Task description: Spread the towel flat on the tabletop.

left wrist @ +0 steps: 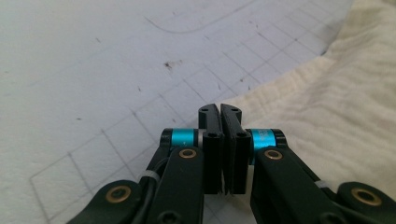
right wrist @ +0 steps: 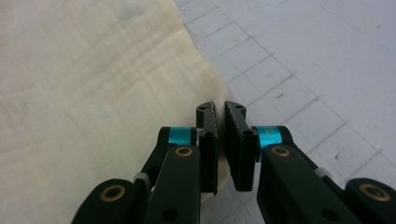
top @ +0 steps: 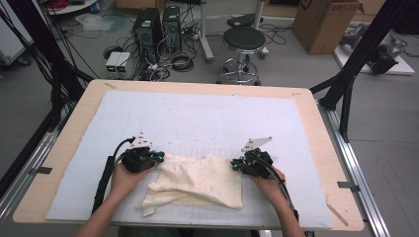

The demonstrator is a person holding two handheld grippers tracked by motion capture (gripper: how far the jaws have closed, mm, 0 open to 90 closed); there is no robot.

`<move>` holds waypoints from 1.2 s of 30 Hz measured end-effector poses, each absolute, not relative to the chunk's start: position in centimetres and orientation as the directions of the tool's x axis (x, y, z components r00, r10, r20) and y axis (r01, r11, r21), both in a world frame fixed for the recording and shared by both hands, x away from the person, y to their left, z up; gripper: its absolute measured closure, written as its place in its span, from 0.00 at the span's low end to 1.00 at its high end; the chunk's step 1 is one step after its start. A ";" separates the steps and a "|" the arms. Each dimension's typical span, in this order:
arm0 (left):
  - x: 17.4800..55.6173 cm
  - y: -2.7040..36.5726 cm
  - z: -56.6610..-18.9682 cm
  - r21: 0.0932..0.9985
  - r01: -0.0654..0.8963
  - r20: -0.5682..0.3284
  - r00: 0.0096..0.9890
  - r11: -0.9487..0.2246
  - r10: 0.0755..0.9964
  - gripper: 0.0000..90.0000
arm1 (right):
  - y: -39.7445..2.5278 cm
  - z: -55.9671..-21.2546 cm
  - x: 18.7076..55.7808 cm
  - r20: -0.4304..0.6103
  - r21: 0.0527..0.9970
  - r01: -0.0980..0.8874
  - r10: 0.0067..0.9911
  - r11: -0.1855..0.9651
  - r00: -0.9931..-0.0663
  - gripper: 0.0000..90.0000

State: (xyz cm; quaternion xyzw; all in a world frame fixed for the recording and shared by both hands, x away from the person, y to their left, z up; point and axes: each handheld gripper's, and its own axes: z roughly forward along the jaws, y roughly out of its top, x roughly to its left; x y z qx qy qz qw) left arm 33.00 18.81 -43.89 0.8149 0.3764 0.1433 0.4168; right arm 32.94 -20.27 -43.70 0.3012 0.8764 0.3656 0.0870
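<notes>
Gripping the crumpled cream woven cloth (top: pixel 197 180) between them: left tool (left wrist: pixel 219 112) nearly closed at its left edge, right tool (right wrist: pixel 220 108) narrowly parted at its right edge.

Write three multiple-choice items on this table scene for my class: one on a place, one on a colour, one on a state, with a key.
1. Where does the cloth lie on the white mat?
A. near edge, between the grippers
B. far left corner
C. far right corner

2. What colour is the cloth?
A. blue
B. cream
C. red

3. How do the left gripper's jaws stand?
A. wide open
B. closed together
C. holding a cup

Key: 1 A, the high view shows it between the left gripper and the right gripper. 2 B, pale cream in every view. 3 B, the left gripper view shows the jaws pressed together at the cloth's edge.
</notes>
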 end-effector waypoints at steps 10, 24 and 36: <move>35.1 20.8 -41.5 0.826 0.496 -0.103 0.601 -0.269 0.793 0.97 | -20.6 -40.9 34.3 0.052 0.767 0.443 0.644 0.464 -0.763 0.94; 41.0 20.6 -40.8 0.837 0.507 -0.108 0.524 -0.207 0.845 0.97 | -19.6 -39.6 39.7 0.037 0.777 0.468 0.711 0.422 -0.702 0.94; 43.2 21.5 -40.5 0.832 0.522 -0.126 0.508 -0.188 0.852 0.68 | -20.0 -40.0 43.5 0.034 0.782 0.501 0.778 0.370 -0.627 0.68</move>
